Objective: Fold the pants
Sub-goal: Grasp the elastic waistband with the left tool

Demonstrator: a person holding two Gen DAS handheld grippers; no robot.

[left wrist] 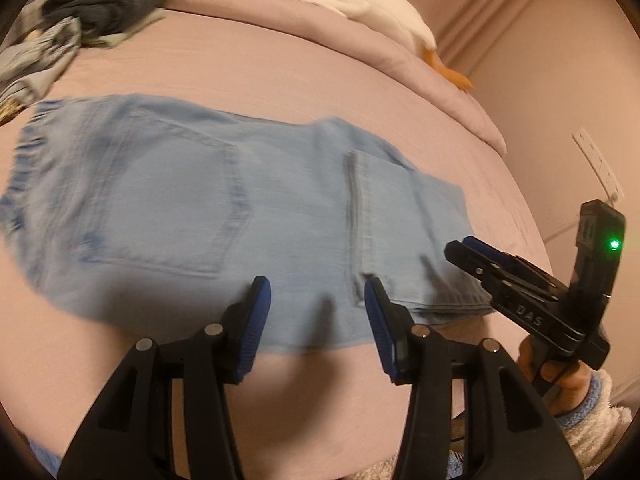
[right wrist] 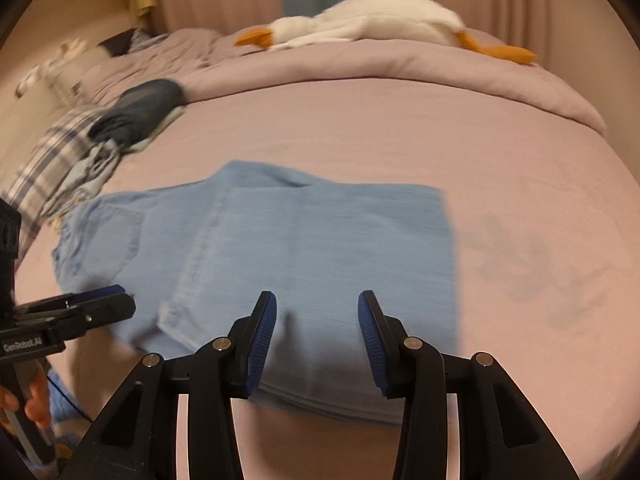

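**Two claws poised over folded jeans on the bed**

We hold our left claw [left wrist: 318, 312] low over the near edge of the pants [left wrist: 208, 200], its blue-padded fingers [left wrist: 256, 320] spread well apart and gripping nothing. From the left wrist view, our right claw [left wrist: 464, 246] reaches in from the right, tilted toward the far left, its tips above the right end of the denim; from this side angle its fingers look close together. The right wrist view settles it: the right claw [right wrist: 317, 320] stands wide apart over the near edge of the pants [right wrist: 304, 248], empty, while the left claw [right wrist: 120, 298] comes in level from the left edge, its tips at the left part of the denim. A hand [right wrist: 28, 400] grips that tool's handle below.

The light blue pants lie folded flat on the pink bed [right wrist: 520, 200], back pocket up, waistband to the left. Farther off sit a pile of dark and plaid clothes [right wrist: 132, 116] at left and a white plush goose [right wrist: 368, 16] along the far edge of the bed.
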